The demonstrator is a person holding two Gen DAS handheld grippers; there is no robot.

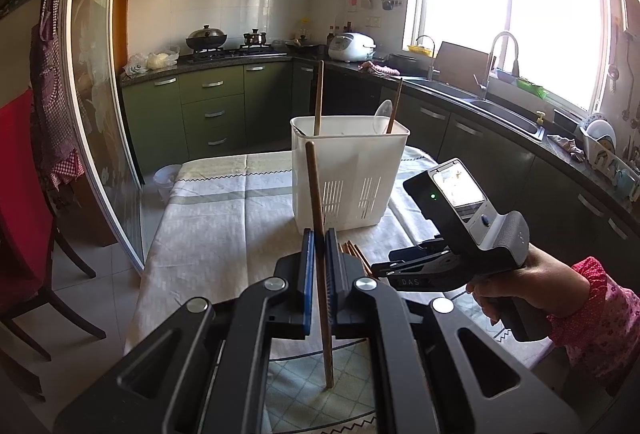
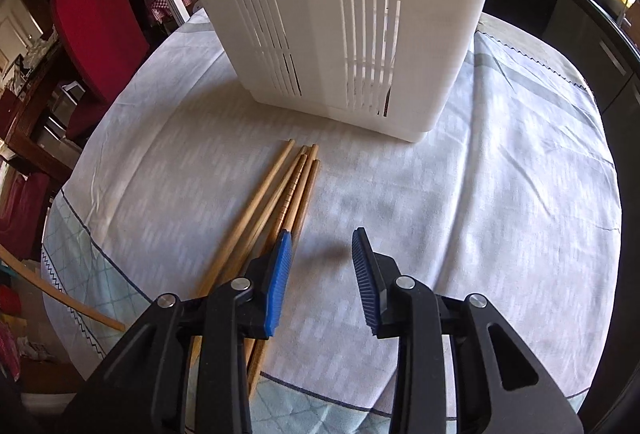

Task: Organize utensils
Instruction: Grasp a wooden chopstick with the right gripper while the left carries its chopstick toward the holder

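Left wrist view showed my left gripper (image 1: 319, 258) at lower centre, its blue pads pinched narrow on one chopstick (image 1: 318, 218) that stood nearly upright, top tipped slightly to the left, lower end near the cloth (image 1: 224, 202) at the bottom of the frame. Just beyond it, mid-frame, stood the white caddy (image 1: 348, 170) on the table, already holding two sticks (image 1: 318, 98) and a pale spoon (image 1: 382, 114) whose ends rose above the rim. At right of that frame I could see the right gripper's body held in a hand (image 1: 516, 282), low over the table.

Right wrist view looked down on the loose pile (image 2: 276, 202) of chopsticks lying on the cloth left of centre, tips pointing at the caddy's slotted wall at the top of the frame. My right gripper (image 2: 322, 274) was spread wide, empty; its left pad (image 2: 280, 274) sat over the pile's near side, though I could not tell whether it touched a stick.

I judged the step in hand to be carrying the held stick to the caddy, with several left to sort. The next move would call for lifting the left gripper until the stick's lower end cleared the rim, then releasing over an open compartment. Which compartment the standing sticks occupied I could not tell.
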